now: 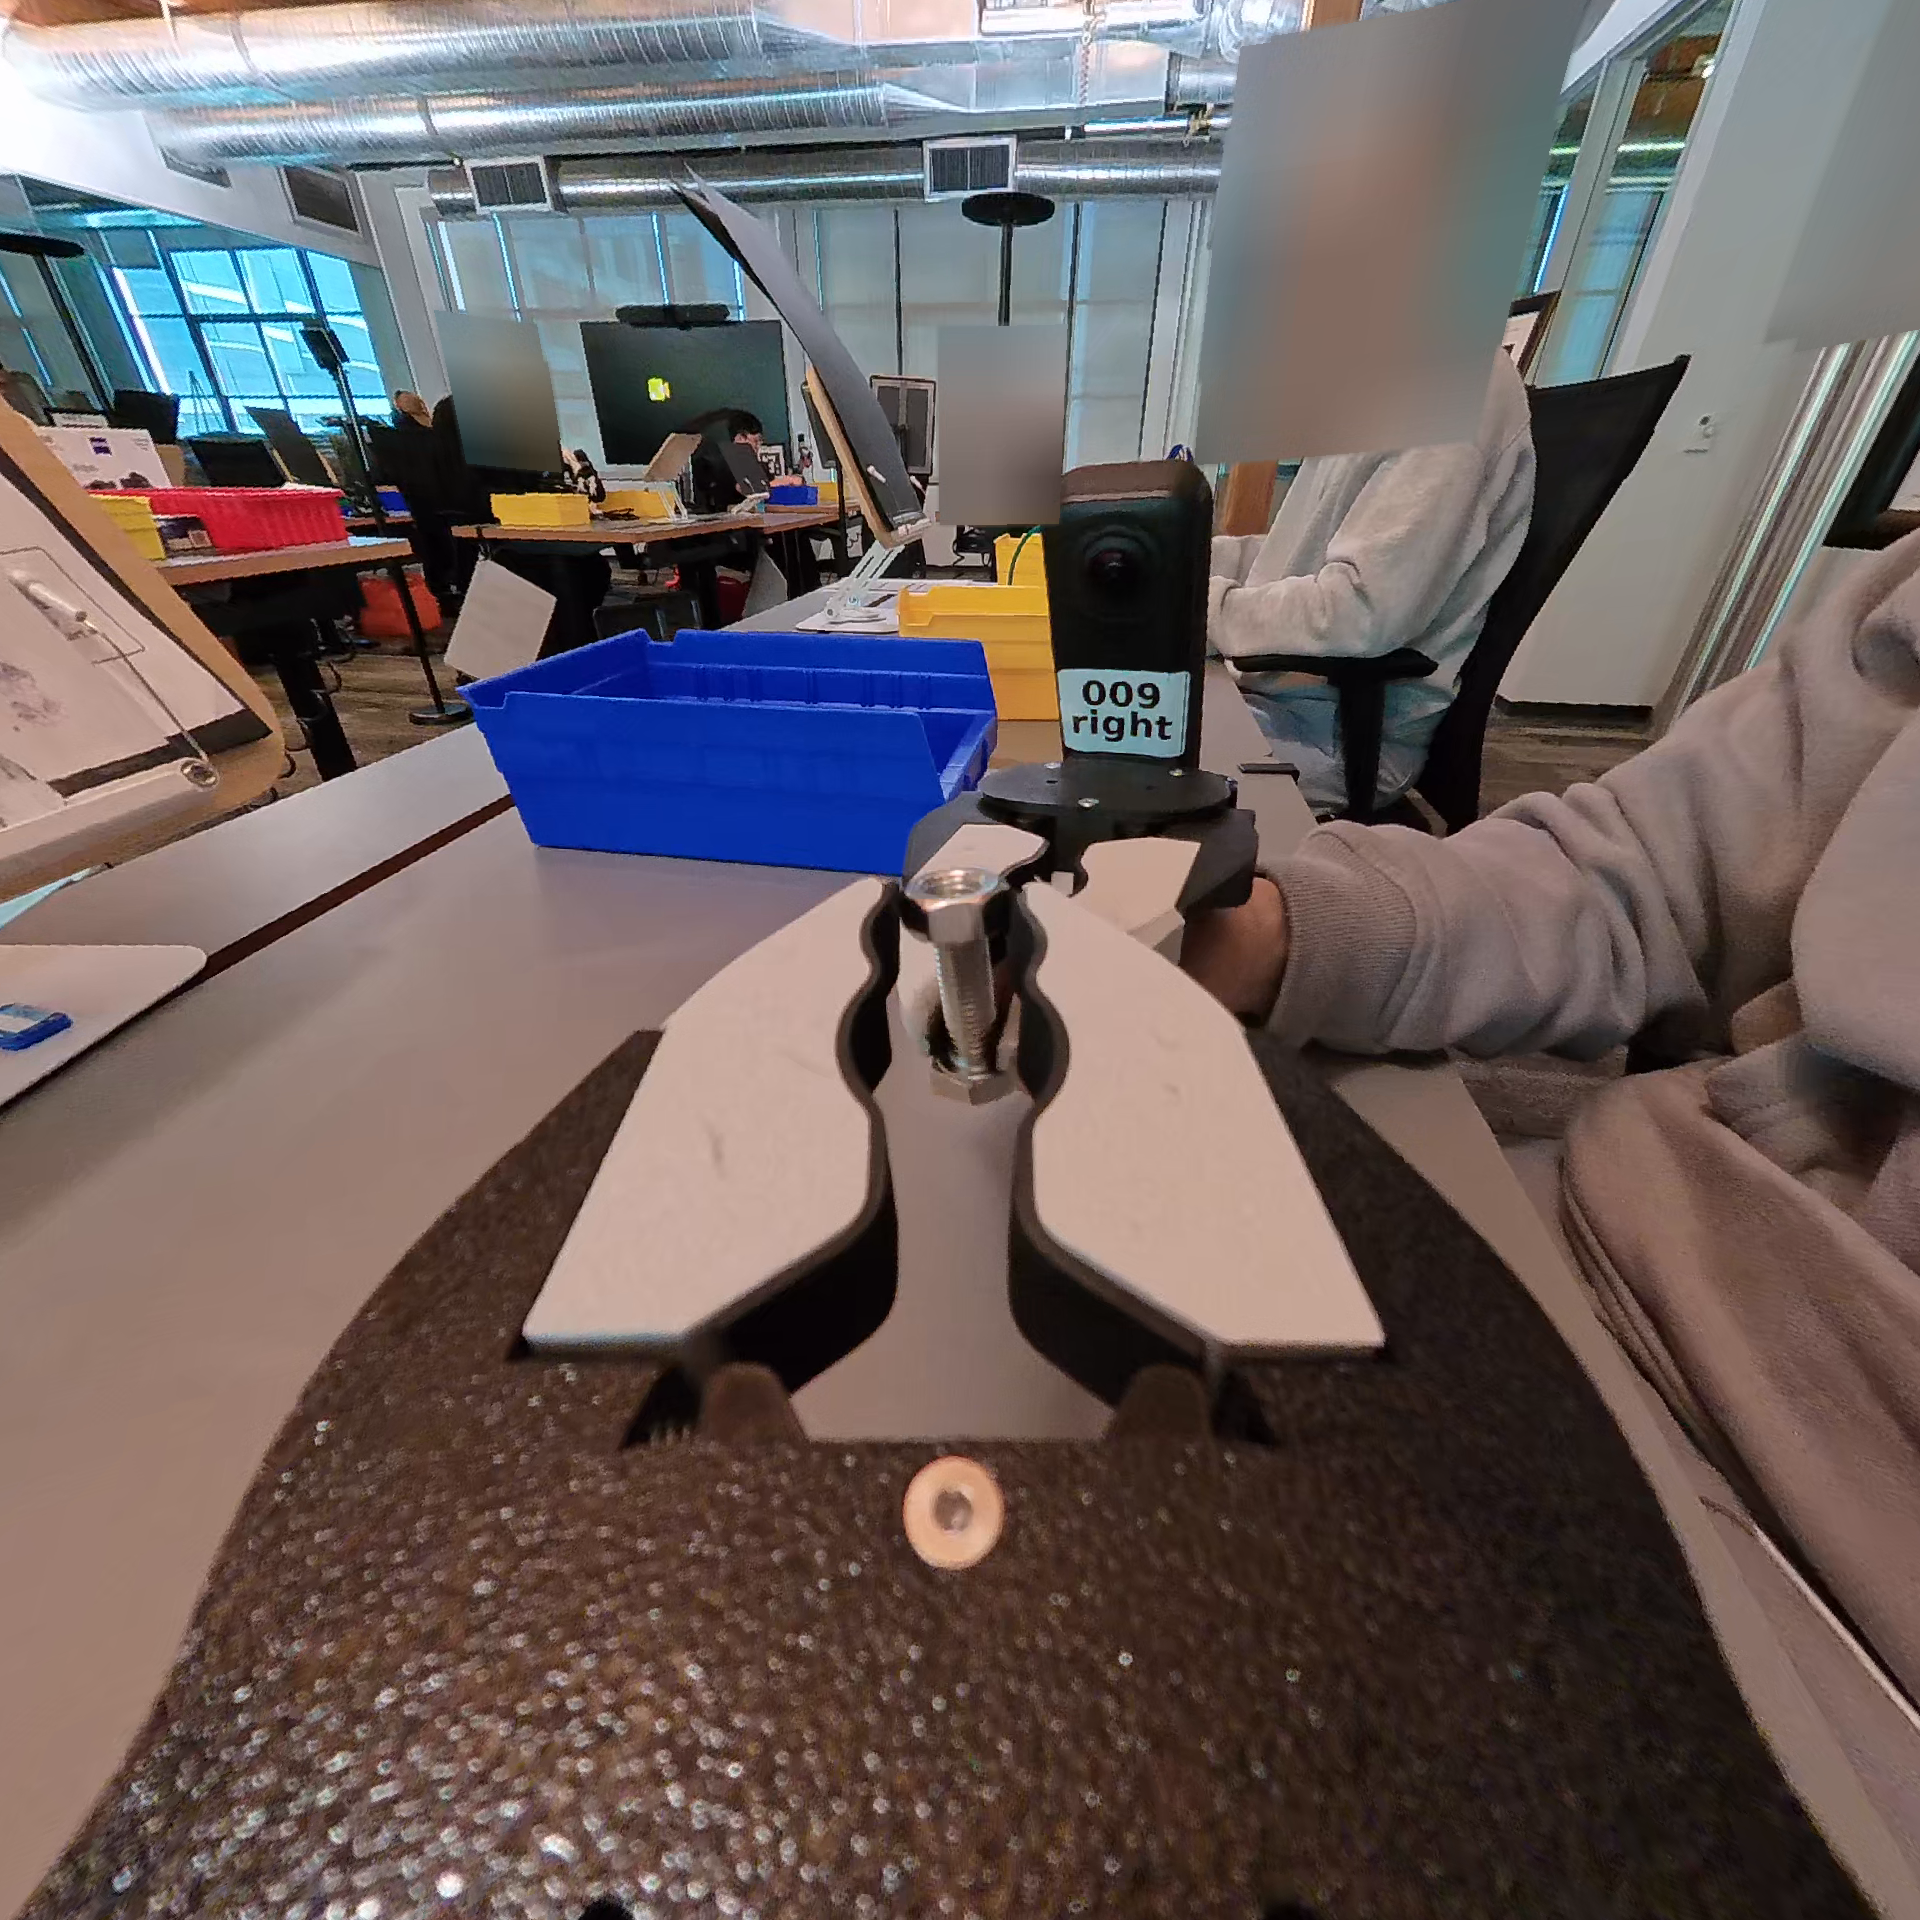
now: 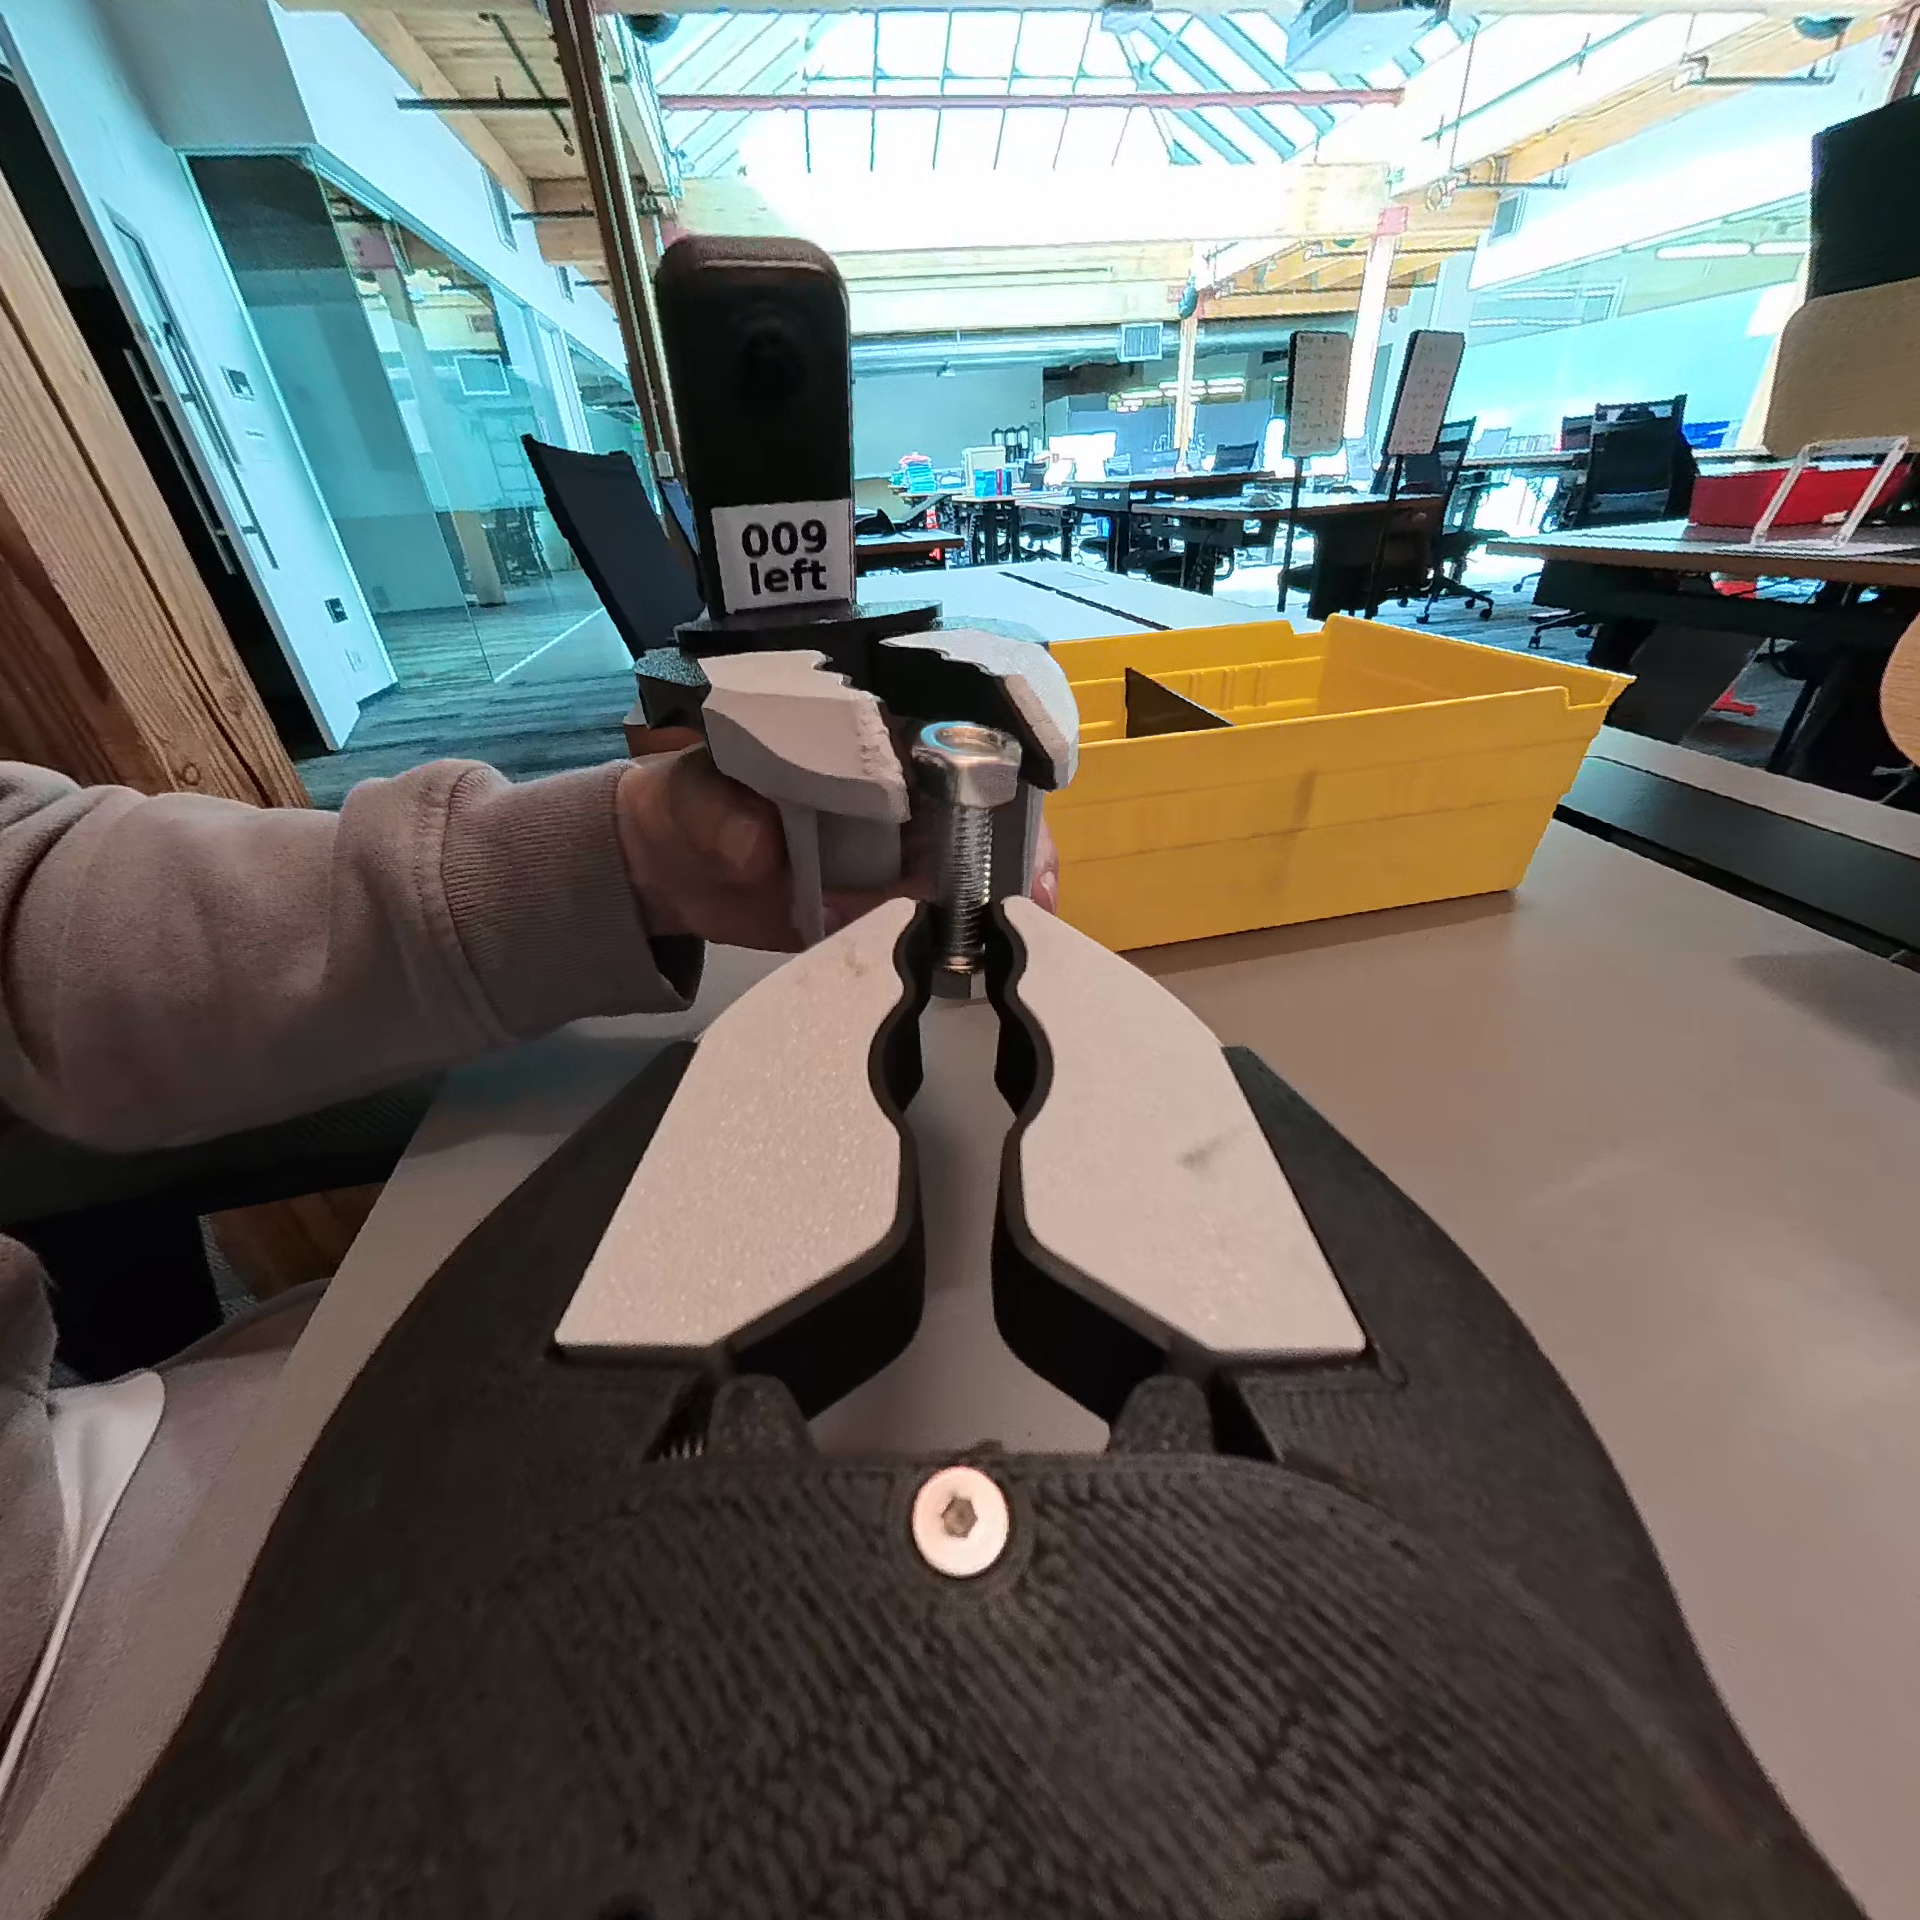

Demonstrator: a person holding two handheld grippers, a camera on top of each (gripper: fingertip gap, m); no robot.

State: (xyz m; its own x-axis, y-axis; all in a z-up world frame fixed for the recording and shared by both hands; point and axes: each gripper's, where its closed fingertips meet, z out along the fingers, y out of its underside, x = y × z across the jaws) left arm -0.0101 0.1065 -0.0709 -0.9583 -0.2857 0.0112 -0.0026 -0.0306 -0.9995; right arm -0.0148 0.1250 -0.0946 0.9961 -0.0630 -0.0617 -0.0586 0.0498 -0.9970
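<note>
A silver bolt (image 2: pixel 964 862) stands upright above the grey table (image 2: pixel 1507 1091), hex head down, with a silver nut (image 2: pixel 966 753) on its top end. My left gripper (image 1: pixel 954 914) is shut on the nut (image 1: pixel 951 899); the other view shows it (image 2: pixel 966 774) with a finger on each side of the nut. My right gripper (image 2: pixel 961 930) is shut on the threaded shaft just above the hex head (image 2: pixel 951 982). It faces the left gripper from the far side (image 1: pixel 1039 873). The bolt's shaft (image 1: pixel 961 997) shows through the gap between the left fingers.
A blue bin (image 1: pixel 727 748) stands on the table beyond the grippers in the left wrist view. A yellow bin (image 2: pixel 1320 769) with a dark divider stands behind the bolt in the right wrist view. Grey sleeves (image 1: pixel 1558 914) hold the grippers. A paper stand (image 1: pixel 94 675) is far left. The tips of both grippers are at nearly the same place.
</note>
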